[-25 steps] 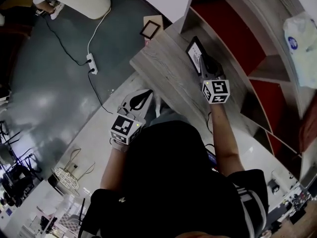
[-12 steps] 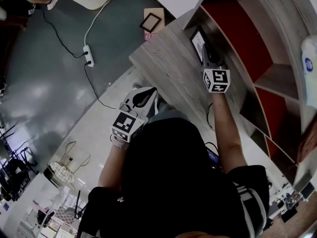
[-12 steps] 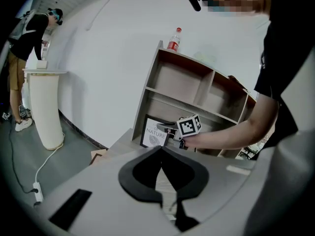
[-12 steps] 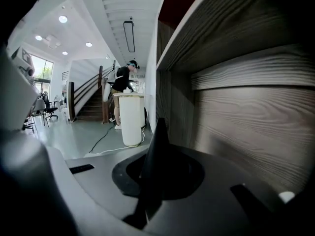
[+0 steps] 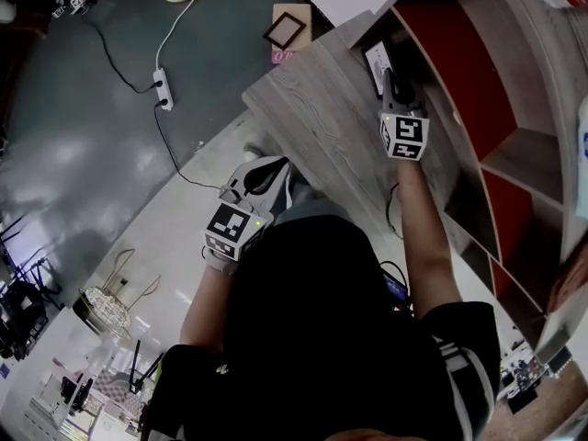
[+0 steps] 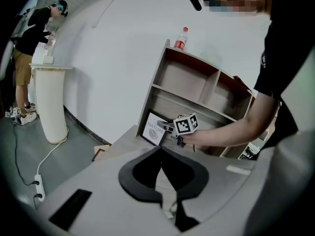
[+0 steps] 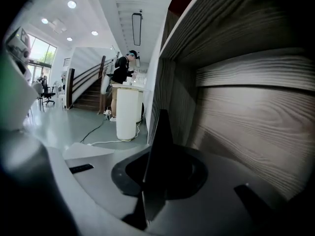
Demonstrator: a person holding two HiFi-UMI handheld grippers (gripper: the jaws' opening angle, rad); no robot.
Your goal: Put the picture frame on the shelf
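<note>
The picture frame (image 5: 378,64), black-edged with a white print, stands upright at the mouth of the shelf's (image 5: 323,127) lowest compartment. My right gripper (image 5: 394,92) is shut on its side edge. In the left gripper view the frame (image 6: 156,130) faces outward, with the right gripper's marker cube beside it. In the right gripper view the frame (image 7: 160,141) shows edge-on as a thin dark panel between the jaws of the right gripper (image 7: 156,167), with the shelf's wooden wall (image 7: 246,112) close on the right. My left gripper (image 5: 264,176) hangs shut and empty before the shelf; its jaws (image 6: 161,154) meet at the tips.
A second frame (image 5: 285,30) lies on cardboard on the floor beyond the shelf. A power strip (image 5: 161,88) and its cable cross the floor. A bottle (image 6: 181,38) stands on top of the shelf. A person (image 6: 29,43) stands at a white pedestal (image 6: 49,102).
My right gripper has carried the frame farther in toward the shelf's lowest compartment. My left gripper has stayed near the shelf's front edge.
</note>
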